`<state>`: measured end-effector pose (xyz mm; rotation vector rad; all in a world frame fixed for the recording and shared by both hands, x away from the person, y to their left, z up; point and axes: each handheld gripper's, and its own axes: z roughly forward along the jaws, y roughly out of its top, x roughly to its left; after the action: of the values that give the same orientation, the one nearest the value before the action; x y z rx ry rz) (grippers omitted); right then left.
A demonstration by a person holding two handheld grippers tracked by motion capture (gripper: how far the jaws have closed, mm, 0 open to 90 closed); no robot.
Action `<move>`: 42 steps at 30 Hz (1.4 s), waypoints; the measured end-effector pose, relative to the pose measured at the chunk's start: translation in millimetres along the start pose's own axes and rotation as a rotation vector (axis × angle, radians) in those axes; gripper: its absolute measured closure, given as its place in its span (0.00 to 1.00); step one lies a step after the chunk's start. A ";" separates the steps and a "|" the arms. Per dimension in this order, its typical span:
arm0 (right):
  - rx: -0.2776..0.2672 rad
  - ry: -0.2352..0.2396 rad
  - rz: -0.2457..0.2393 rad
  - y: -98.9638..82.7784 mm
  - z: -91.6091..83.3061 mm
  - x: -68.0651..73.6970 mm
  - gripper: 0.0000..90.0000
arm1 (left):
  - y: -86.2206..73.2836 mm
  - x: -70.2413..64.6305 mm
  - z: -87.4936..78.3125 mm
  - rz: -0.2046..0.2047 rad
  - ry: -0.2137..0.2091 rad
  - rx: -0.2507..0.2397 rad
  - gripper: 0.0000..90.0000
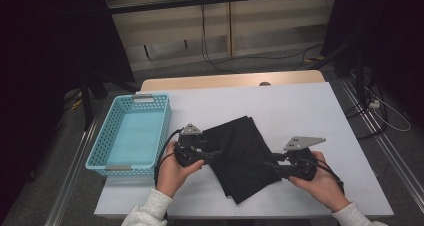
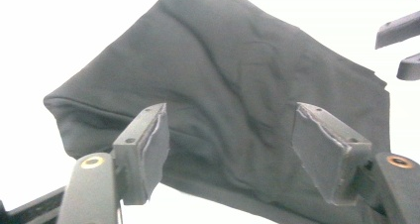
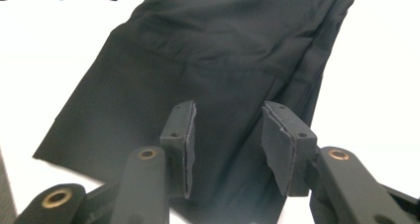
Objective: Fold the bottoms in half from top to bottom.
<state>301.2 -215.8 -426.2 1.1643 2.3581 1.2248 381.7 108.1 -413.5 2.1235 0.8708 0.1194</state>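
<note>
A black cloth, folded into a rough rectangle, lies on the white table between my two hands. My left gripper points at the cloth's left edge and my right gripper at its right edge. In the left gripper view the left gripper stands open, its pads wide apart over the wrinkled cloth, pressing on nothing. In the right gripper view the right gripper is open too, with a narrower gap, and the cloth lies flat beyond and under its jaws.
A light blue perforated basket stands empty at the table's left side, close to my left hand. A wooden strip runs along the table's far edge. Cables trail over the floor beyond. The right gripper's fingertips show at the left gripper view's top right.
</note>
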 end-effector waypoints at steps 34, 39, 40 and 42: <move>0.059 -0.063 0.167 1.7 46.6 -30.7 0.91 | 3.3 54.7 9.0 -0.080 0.293 -0.008 0.21; 0.069 -0.082 0.142 2.7 45.7 -30.3 0.94 | 2.4 62.7 10.8 -0.119 0.298 -0.016 0.21; 0.072 -0.086 0.139 3.1 44.5 -30.8 0.94 | 2.6 63.4 11.1 -0.117 0.292 -0.010 0.22; 0.074 -0.090 0.125 3.8 42.3 -30.8 0.94 | 3.9 64.3 13.7 -0.119 0.303 -0.005 0.22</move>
<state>345.7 -212.9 -453.8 1.3797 2.3130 1.1063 437.4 137.5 -432.8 2.0740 1.1686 0.3887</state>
